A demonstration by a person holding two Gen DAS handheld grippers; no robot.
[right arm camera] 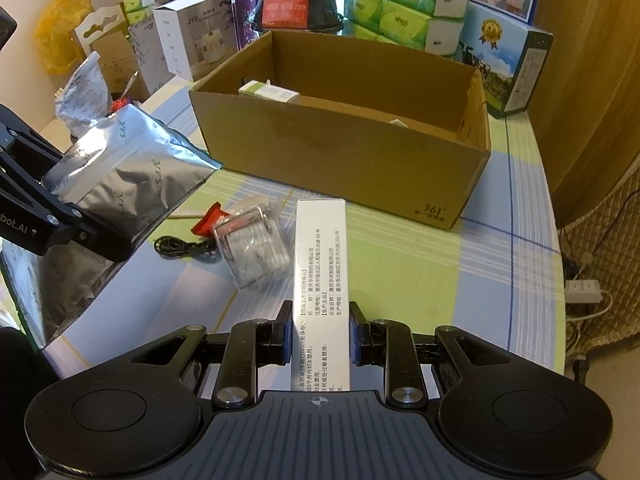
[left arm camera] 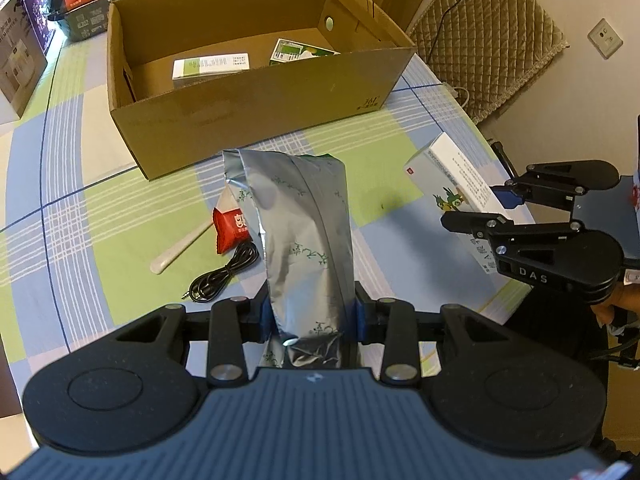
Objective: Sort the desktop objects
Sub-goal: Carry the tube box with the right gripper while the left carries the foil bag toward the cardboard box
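Note:
My left gripper (left arm camera: 312, 320) is shut on a silver foil pouch (left arm camera: 304, 232), which stands up between its fingers above the checked tablecloth. My right gripper (right arm camera: 320, 336) is shut on a long white medicine box (right arm camera: 322, 264) with printed text. An open cardboard box (left arm camera: 256, 116) sits ahead of both; two white-and-green cartons (left arm camera: 211, 66) lie inside it. In the right wrist view the left gripper (right arm camera: 68, 200) and its pouch (right arm camera: 128, 176) are at the left. In the left wrist view the right gripper (left arm camera: 480, 206) holds the medicine box (left arm camera: 460, 176) at the right.
On the cloth before the cardboard box (right arm camera: 340, 152) lie a red sachet (left arm camera: 232, 228), a white spoon (left arm camera: 176, 252), a coiled black cable (left arm camera: 224, 272) and a clear plastic packet (right arm camera: 252, 256). Stacked cartons and tissue packs (right arm camera: 404, 0) stand behind. The table edge (right arm camera: 560, 264) runs along the right.

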